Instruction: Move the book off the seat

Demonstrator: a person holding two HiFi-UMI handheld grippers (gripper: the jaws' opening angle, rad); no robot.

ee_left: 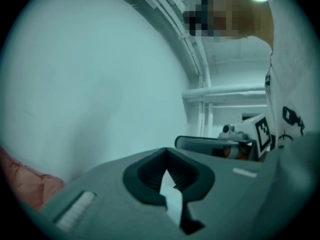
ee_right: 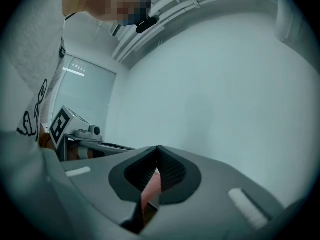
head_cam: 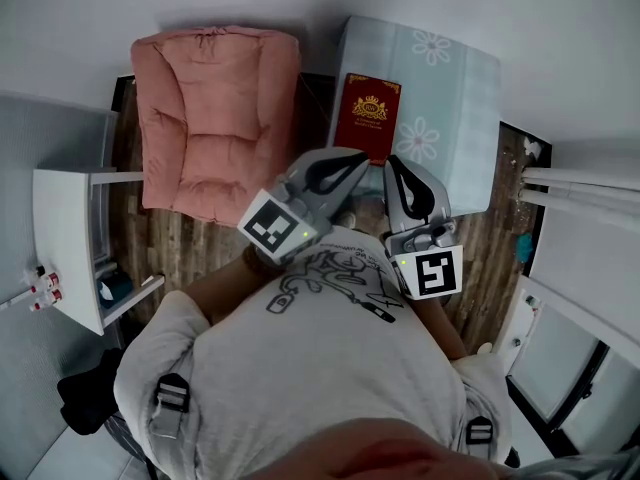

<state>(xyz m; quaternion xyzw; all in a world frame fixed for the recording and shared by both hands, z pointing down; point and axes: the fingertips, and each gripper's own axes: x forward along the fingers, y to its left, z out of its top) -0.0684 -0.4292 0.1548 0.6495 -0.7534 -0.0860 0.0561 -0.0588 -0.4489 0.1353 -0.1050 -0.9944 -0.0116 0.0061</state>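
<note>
A dark red book (head_cam: 367,116) with a gold crest lies flat on the left part of a pale blue seat with a flower print (head_cam: 450,98). I hold both grippers close to my chest, short of the seat's near edge, pointing toward the book. My left gripper (head_cam: 356,159) is shut with nothing in it, and its tip is just below the book's near edge. To its right, my right gripper (head_cam: 393,164) is also shut and holds nothing. In the left gripper view the jaws (ee_left: 166,152) meet against a bare wall. The right gripper view shows the same for its jaws (ee_right: 158,149).
A pink cushioned armchair (head_cam: 213,113) stands left of the blue seat. A white side table (head_cam: 62,236) with small items is at the far left. White window framing (head_cam: 580,258) runs along the right. The floor (head_cam: 180,243) is dark wood, with a black bag (head_cam: 85,393) at lower left.
</note>
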